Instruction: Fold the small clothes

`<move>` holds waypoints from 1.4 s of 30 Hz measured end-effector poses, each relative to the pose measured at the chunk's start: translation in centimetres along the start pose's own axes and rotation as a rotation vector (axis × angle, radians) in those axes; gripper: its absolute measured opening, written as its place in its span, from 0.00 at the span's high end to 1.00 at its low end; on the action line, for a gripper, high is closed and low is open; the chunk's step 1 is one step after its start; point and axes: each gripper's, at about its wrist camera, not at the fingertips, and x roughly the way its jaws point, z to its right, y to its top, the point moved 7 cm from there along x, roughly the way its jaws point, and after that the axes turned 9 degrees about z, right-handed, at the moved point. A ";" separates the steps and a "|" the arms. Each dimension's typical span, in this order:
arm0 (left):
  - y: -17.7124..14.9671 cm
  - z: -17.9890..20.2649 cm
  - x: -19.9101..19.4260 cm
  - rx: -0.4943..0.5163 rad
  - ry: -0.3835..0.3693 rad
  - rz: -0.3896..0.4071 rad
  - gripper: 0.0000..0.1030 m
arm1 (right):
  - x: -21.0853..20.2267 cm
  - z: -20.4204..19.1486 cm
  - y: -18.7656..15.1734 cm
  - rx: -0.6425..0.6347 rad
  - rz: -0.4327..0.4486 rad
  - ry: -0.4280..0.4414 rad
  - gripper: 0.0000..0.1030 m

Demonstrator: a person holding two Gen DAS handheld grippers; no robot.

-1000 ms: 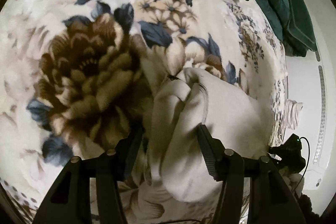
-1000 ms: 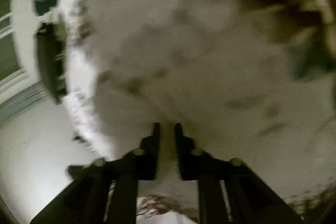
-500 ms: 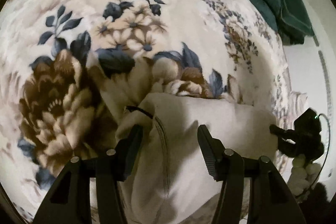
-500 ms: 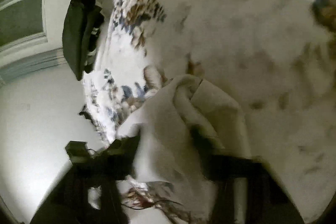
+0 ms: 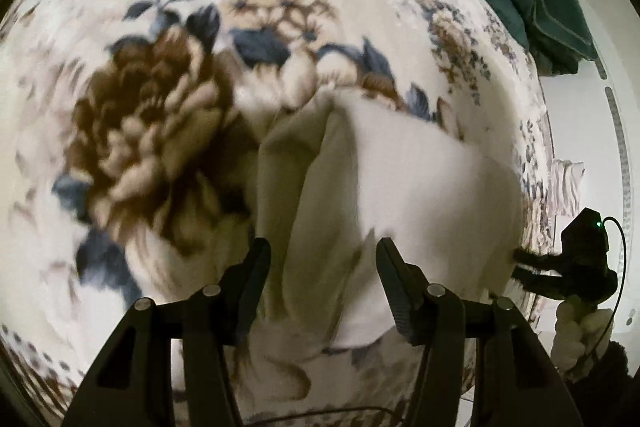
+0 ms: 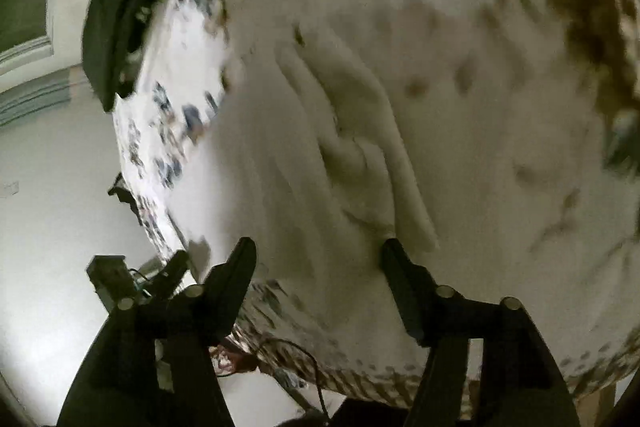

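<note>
Garment (image 5: 400,195), cream and bunched, heaped on floral bed blanket (image 5: 160,107) directly ahead of both tools. Left tool (image 5: 320,259) spread wide, empty, straddling rumpled folds, probably to pick an edge. Right tool (image 6: 316,259) likewise parted, holding nothing, at opposite side (image 6: 352,155). Thick, soft, creased lengthwise; outline blurred.

left gripper (image 5: 322,259) fingers spread, right gripper (image 6: 318,259) likewise

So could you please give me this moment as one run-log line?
left hand-held gripper: open | right hand-held gripper: open | cream garment: bunched on floral blanket
</note>
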 end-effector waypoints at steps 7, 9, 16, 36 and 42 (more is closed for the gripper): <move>-0.8 -0.5 -0.2 -0.029 -0.002 0.006 0.49 | -0.9 2.7 -0.8 -0.019 0.052 -0.134 0.95; -0.4 -0.6 -0.6 -0.044 -0.029 0.031 0.49 | -0.2 2.1 -1.0 -0.061 0.013 -0.151 0.88; 1.0 -2.8 -0.9 -0.254 -0.252 0.139 0.31 | -2.0 -0.4 1.3 -0.213 0.100 -0.123 0.25; 1.5 -2.3 4.5 -0.229 -0.239 0.070 0.79 | 5.8 -0.1 3.8 -0.114 -0.093 0.222 0.63; 2.2 -0.8 2.5 -0.161 -0.240 0.119 0.83 | 5.4 -1.3 3.6 -0.109 -0.043 0.220 0.79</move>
